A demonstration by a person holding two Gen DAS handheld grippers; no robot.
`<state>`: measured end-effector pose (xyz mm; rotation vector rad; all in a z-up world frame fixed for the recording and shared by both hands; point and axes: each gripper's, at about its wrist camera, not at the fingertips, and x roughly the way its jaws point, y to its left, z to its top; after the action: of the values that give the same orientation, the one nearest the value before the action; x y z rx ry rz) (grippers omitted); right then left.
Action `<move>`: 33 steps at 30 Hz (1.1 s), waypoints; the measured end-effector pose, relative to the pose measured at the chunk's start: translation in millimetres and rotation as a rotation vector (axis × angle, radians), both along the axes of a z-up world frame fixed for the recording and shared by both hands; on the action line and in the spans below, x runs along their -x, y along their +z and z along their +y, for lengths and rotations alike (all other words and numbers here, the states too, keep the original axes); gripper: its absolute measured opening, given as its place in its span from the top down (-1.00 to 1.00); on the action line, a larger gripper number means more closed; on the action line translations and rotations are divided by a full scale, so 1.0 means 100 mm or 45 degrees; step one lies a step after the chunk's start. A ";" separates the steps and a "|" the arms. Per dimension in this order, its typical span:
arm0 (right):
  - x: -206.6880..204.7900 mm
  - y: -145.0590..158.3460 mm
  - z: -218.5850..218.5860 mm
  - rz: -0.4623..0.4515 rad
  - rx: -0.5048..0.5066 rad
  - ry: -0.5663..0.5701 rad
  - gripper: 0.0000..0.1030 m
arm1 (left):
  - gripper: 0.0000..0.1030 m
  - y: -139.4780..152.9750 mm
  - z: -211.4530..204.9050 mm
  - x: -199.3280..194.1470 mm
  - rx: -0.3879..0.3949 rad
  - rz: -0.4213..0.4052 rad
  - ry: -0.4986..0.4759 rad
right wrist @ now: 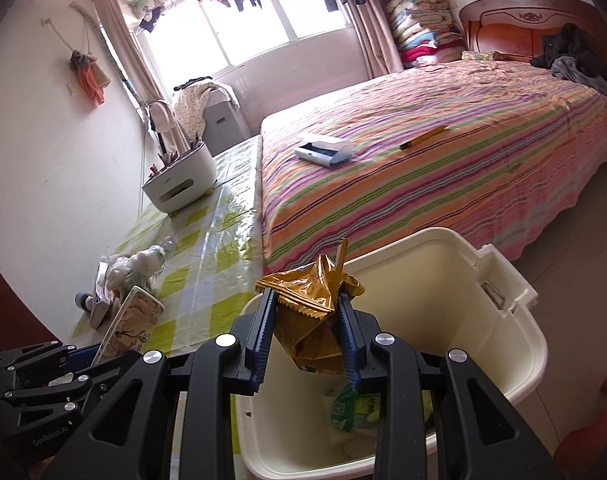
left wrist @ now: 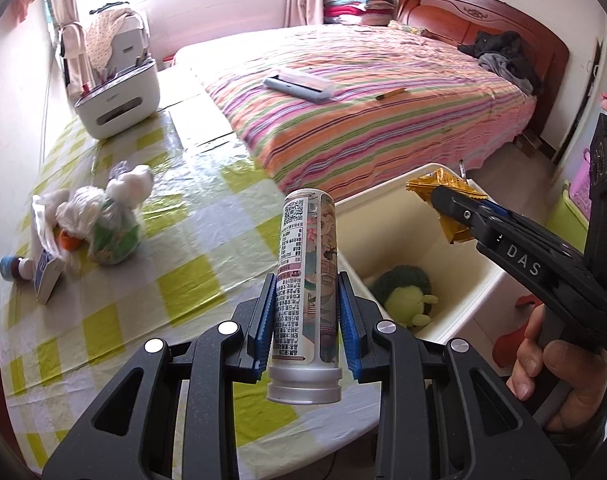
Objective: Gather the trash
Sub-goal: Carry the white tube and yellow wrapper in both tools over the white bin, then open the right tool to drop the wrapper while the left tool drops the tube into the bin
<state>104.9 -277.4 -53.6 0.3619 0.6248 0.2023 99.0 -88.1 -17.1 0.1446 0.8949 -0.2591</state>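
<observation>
- Nearest in the left wrist view: left gripper (left wrist: 307, 320), jaws clamped on a slim printed can (left wrist: 305, 280), held base toward the camera over the near edge of the checked tablecloth (left wrist: 183, 272).
- Right gripper (right wrist: 307, 340): jaws pinch a crumpled gold snack wrapper (right wrist: 311, 312) directly above the cream plastic bin (right wrist: 519, 344). Probably poised for dropping.
- The can sits just left of the bin, likely next in line to go in.
- More trash waits far left on the table: a pile of wadded white bags and wrappers (left wrist: 99, 220), with a small bottle (left wrist: 11, 268) beside it.
- Bin contents only partly visible: a green plush-like thing (left wrist: 407, 296) from one side, a green packet (right wrist: 355, 408) from the other; gripper frames hide the rest.
- A hand (left wrist: 555, 376) on the right gripper's handle is cut off at the edge.
- Striped bed (right wrist: 443, 168) behind, unrelated.
</observation>
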 end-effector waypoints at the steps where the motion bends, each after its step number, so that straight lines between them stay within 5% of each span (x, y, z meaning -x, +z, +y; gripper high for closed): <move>1: 0.00 -0.01 -0.02 0.003 -0.004 -0.008 0.41 | 0.44 0.00 -0.03 0.00 -0.003 0.002 -0.009; 9: 0.03 -0.03 -0.17 0.007 -0.028 -0.040 0.38 | 0.44 -0.03 -0.24 -0.03 -0.011 0.010 -0.061; 15: 0.04 -0.03 -0.24 -0.001 -0.056 -0.062 0.08 | 0.44 -0.05 -0.35 -0.05 -0.012 0.012 -0.087; 21: 0.04 -0.02 -0.30 -0.012 -0.090 -0.075 0.04 | 0.44 -0.10 -0.42 -0.10 -0.015 0.030 -0.100; 33: 0.01 -0.08 -0.48 -0.002 -0.281 -0.044 -0.24 | 0.43 -0.14 -0.47 -0.15 -0.016 0.032 -0.114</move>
<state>103.6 -324.9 -61.7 0.5845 0.5959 0.2393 113.8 -135.0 -30.7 0.1934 0.9161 -0.3394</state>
